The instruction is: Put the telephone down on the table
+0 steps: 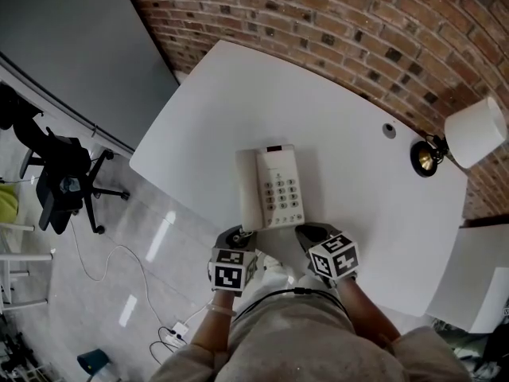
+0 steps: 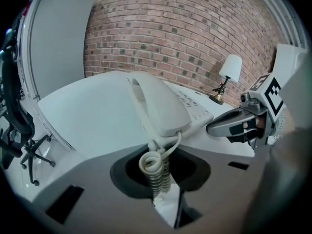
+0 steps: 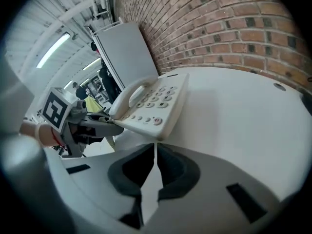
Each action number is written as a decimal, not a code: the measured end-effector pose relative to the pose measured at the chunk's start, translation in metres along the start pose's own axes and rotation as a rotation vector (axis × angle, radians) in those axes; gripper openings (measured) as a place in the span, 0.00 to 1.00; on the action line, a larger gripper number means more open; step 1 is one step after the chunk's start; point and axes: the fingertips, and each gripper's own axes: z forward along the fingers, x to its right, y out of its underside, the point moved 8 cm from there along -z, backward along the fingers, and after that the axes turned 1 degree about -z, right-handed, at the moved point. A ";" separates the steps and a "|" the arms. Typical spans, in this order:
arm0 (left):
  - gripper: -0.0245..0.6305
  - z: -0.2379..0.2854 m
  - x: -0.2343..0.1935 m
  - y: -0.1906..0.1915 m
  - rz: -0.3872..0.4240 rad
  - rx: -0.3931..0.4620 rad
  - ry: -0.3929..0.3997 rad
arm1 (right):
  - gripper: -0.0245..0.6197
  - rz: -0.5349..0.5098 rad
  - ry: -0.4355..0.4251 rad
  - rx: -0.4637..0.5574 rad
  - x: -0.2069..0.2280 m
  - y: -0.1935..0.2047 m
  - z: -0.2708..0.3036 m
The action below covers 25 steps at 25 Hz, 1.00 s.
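Note:
A white desk telephone point(image 1: 278, 185) lies on the white table point(image 1: 358, 150) near its front edge, handset point(image 1: 250, 189) in the cradle on its left side. My left gripper point(image 1: 238, 237) is at the phone's near left corner. In the left gripper view its jaws stand nearly closed with the coiled cord point(image 2: 155, 167) pinched between them, right below the handset point(image 2: 158, 104). My right gripper point(image 1: 310, 233) is at the near right corner, shut with nothing in it; its tips point(image 3: 155, 152) stop just short of the phone's front edge point(image 3: 153, 104).
A table lamp point(image 1: 469, 134) with a white shade stands at the far right by the brick wall point(image 1: 334, 14). A cable hole point(image 1: 389, 130) is in the tabletop behind the phone. An office chair point(image 1: 64, 181) stands on the floor to the left.

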 end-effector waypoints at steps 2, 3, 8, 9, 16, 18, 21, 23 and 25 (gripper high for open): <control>0.16 0.002 0.001 0.003 0.004 -0.013 0.000 | 0.07 0.003 0.012 0.002 0.001 0.002 -0.001; 0.16 0.003 0.002 0.004 0.007 -0.019 -0.001 | 0.06 0.001 0.017 -0.001 0.002 0.003 -0.001; 0.16 0.007 0.003 0.007 0.042 -0.052 -0.022 | 0.05 0.014 0.021 -0.004 0.002 0.005 0.001; 0.16 0.008 0.004 0.008 0.056 -0.060 -0.028 | 0.05 0.019 0.018 -0.004 0.002 0.006 0.002; 0.16 0.012 0.008 0.010 0.116 -0.115 -0.051 | 0.05 0.067 -0.021 -0.004 0.001 0.007 0.007; 0.16 0.011 0.009 0.009 0.142 -0.148 -0.058 | 0.05 0.073 -0.023 -0.004 0.000 0.007 0.007; 0.16 0.010 0.012 0.005 0.179 -0.212 -0.068 | 0.05 0.083 -0.027 -0.004 -0.001 0.007 0.008; 0.16 0.010 0.014 0.004 0.214 -0.253 -0.080 | 0.05 0.092 -0.032 -0.006 -0.001 0.006 0.009; 0.16 0.010 0.016 0.003 0.256 -0.289 -0.095 | 0.05 0.106 -0.034 -0.005 -0.001 0.007 0.010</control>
